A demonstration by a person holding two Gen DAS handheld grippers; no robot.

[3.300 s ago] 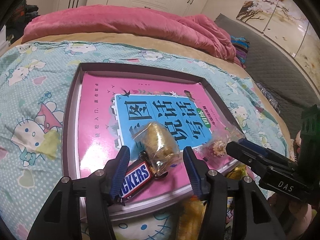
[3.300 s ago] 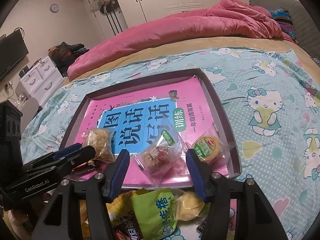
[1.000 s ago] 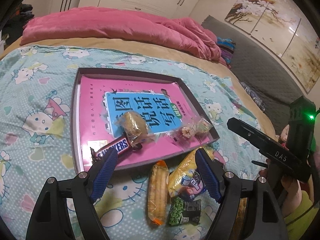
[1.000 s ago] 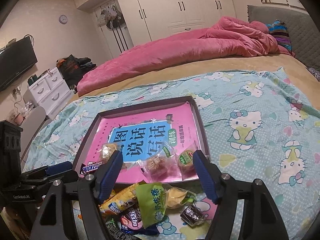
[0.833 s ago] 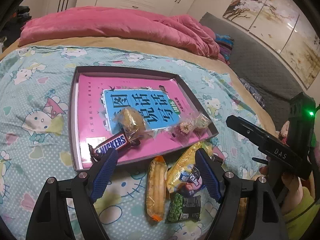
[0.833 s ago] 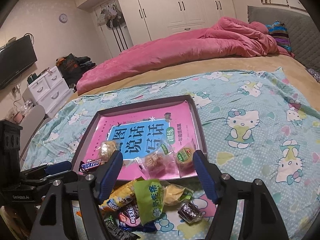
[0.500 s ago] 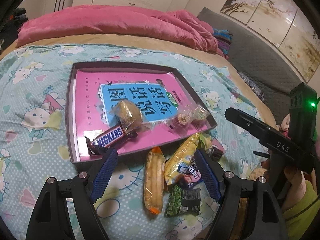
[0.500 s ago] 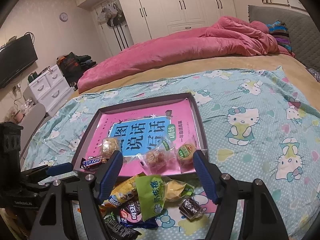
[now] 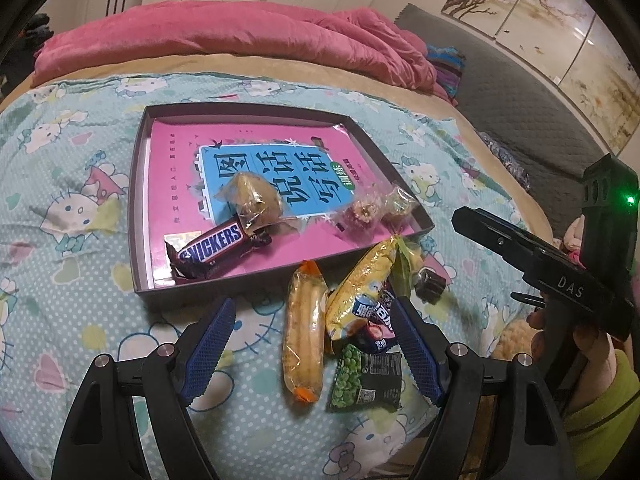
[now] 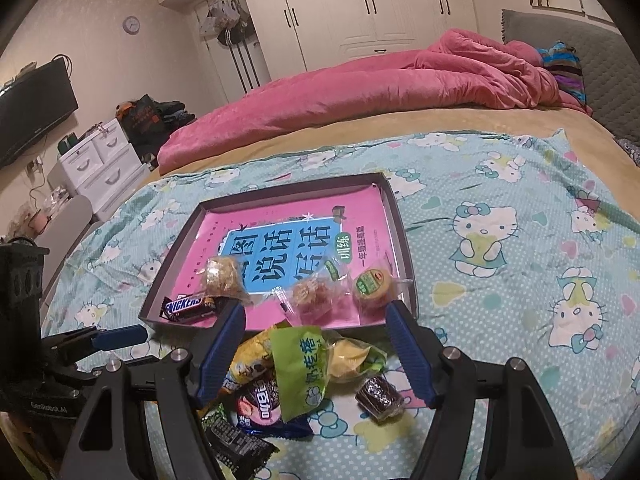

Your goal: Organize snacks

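Note:
A dark shallow tray (image 9: 138, 208) (image 10: 404, 248) lined with a pink book lies on the bed. In it are a Snickers bar (image 9: 208, 246) (image 10: 188, 306), a wrapped pastry (image 9: 252, 200) (image 10: 222, 276), a wrapped cake (image 10: 316, 296) and a round green-labelled cake (image 10: 374, 286). Loose snacks lie piled in front of it: a long orange-tipped roll (image 9: 304, 332), a yellow bag (image 9: 360, 292), a green pea pack (image 9: 366, 380), a green bag (image 10: 304, 364) and a foil cup (image 10: 378, 398). My left gripper (image 9: 312, 316) hangs open above the roll. My right gripper (image 10: 316, 320) stands open over the pile, touching nothing.
The bed has a teal cartoon-cat sheet (image 10: 500, 280) and a bunched pink duvet (image 10: 360, 92) at the far side. A white drawer unit (image 10: 100, 164) and a television stand to the left; a grey padded headboard (image 9: 520, 112) is on the right.
Both grippers have drawn back from the tray, where each had a wrapped snack between its fingers. Those snacks now lie in the tray, and the loose pile has come into view.

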